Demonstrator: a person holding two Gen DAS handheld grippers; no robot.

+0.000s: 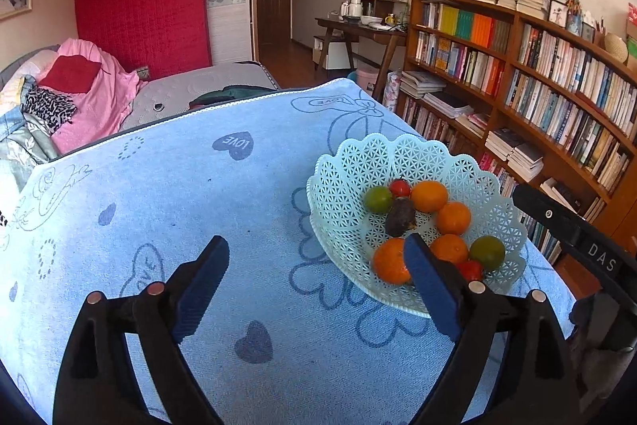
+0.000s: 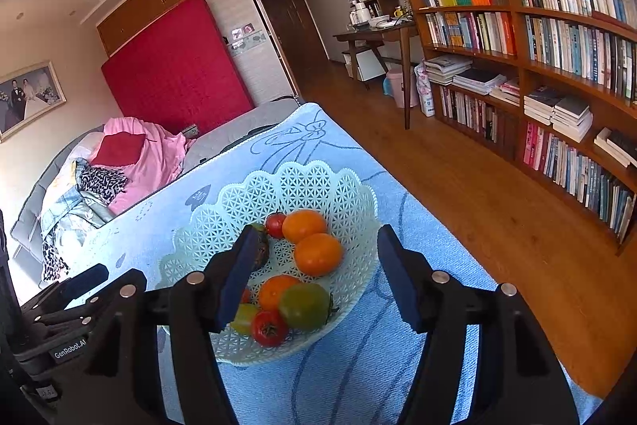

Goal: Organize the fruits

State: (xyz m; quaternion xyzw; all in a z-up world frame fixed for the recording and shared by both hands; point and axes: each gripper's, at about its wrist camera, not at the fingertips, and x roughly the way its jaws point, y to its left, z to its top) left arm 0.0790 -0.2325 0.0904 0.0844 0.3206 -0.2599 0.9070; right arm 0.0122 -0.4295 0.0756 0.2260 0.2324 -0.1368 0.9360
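A pale green lattice fruit basket (image 1: 350, 182) (image 2: 318, 186) stands on the blue towel-covered table (image 1: 199, 194) at its right side. It holds several oranges (image 1: 429, 196) (image 2: 317, 253), green fruits (image 1: 377, 199) (image 2: 304, 305), small red tomatoes (image 1: 399, 188) (image 2: 269, 328) and a dark purple fruit (image 1: 400, 217). My left gripper (image 1: 316, 265) is open and empty over the towel, left of the basket, its right finger in front of the basket's near rim. My right gripper (image 2: 314, 261) is open and empty above the basket, its fingers either side of the fruit.
A tall bookshelf (image 1: 557, 74) (image 2: 557, 46) lines the right wall across a strip of wood floor (image 2: 477, 186). A bed with pink bedding (image 1: 99, 86) lies beyond the table's far edge. The right gripper's body (image 1: 577, 237) shows at the basket's right.
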